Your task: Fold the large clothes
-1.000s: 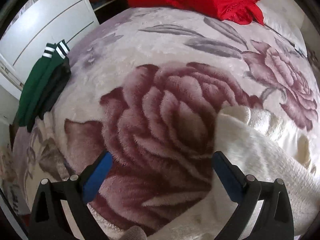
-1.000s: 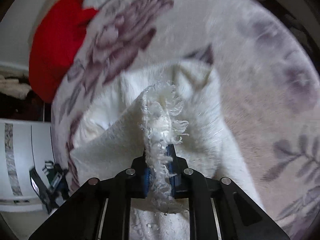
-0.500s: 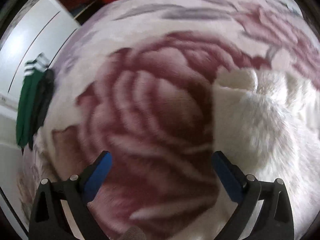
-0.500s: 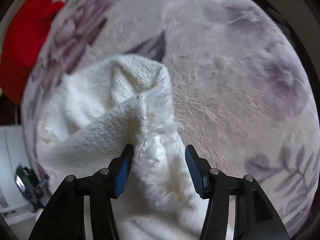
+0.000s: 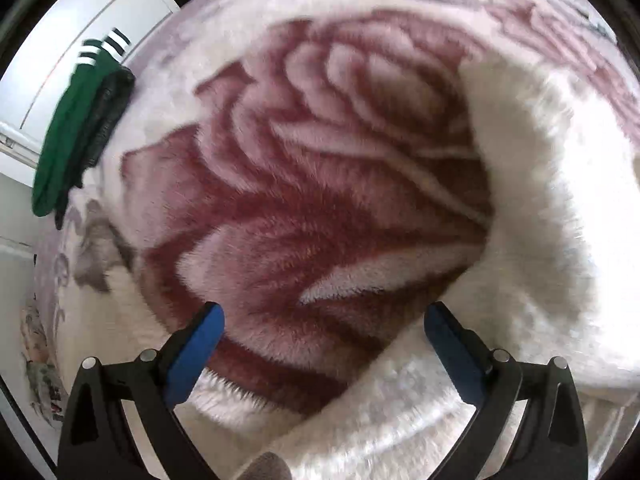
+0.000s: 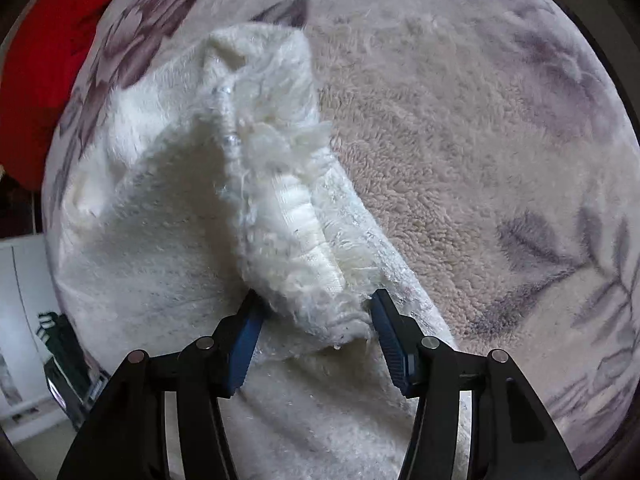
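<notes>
A fluffy white garment (image 6: 168, 224) lies on a rose-patterned blanket (image 6: 460, 140) on the bed. Its raised folded edge (image 6: 288, 240) sits between the blue pads of my right gripper (image 6: 316, 320), which is open around it without squeezing. In the left wrist view the same white garment (image 5: 532, 208) fills the right side and runs under the right finger. My left gripper (image 5: 324, 328) is open and empty, low over the big red rose (image 5: 312, 184) of the blanket.
A folded green and black garment (image 5: 76, 124) hangs at the bed's left edge beside a white cabinet (image 5: 80, 20). A red garment (image 6: 36, 68) lies at the far end of the bed. A dark device (image 6: 64, 356) stands on the floor at lower left.
My right gripper opened and let go of the white garment's edge, which now stands loose between the pads. My left gripper moved down and forward, closer to the blanket and the garment.
</notes>
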`<state>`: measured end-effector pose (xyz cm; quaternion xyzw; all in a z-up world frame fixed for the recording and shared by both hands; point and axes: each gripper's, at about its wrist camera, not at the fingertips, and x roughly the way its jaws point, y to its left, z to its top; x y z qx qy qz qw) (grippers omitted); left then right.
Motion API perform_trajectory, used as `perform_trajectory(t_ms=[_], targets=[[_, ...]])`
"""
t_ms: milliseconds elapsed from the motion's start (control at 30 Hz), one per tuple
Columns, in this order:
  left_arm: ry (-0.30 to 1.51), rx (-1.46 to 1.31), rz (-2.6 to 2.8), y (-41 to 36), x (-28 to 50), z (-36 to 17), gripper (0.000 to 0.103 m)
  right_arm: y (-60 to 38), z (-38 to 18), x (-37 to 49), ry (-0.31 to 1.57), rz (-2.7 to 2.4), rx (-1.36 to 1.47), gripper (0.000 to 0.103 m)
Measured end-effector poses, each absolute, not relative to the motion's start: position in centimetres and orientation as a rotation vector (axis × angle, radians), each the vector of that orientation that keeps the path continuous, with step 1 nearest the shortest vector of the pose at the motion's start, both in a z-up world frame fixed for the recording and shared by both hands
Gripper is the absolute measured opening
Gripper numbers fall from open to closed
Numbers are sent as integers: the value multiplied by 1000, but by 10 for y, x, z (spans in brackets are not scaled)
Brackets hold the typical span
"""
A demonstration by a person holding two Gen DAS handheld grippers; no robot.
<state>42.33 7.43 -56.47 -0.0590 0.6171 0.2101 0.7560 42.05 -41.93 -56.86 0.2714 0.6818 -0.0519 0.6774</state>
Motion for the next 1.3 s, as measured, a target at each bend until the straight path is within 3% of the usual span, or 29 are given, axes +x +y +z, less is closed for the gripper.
perform_trajectory(t_ms=[200,333,400,533,633,700,733,833,1133,1167,1200,1233,1300], targets=[[1259,-67,387,34,448,-534,103,-439,-529,414,1409,-104,768,59],[1266,75,385,11,493,-569,103,-449,-535,426,1391,-16,802,57],[1319,95,371,13,508,-601,103,-440,-547,446,1399,-18,714,11],[1300,112,357,15,511,-574,103,-435,-572,473,1544,-49,622,11],[1248,80,342,19,504,-537,103,-449,-541,480,1498,-28,673,24],[1239,83,344,17,514,-523,103,-459,-517,488,1444,-30,673,49],[1241,90,334,12,522,-520,103,-461,-511,496,1436,-42,658,51],[1249,118,287,-15,555,-521,103,-451,-509,536,1446,9,670,51],[1303,329,124,-99,629,-572,101,-317,-593,609,1701,154,492,51],[1302,338,129,-99,629,-572,101,-314,-598,608,1694,142,475,46],[1299,325,128,-96,628,-572,101,-309,-601,608,1679,113,438,21],[1295,314,134,-93,627,-571,101,-307,-600,607,1654,86,405,10],[1279,292,166,-83,626,-567,101,-308,-593,604,1617,68,406,6]])
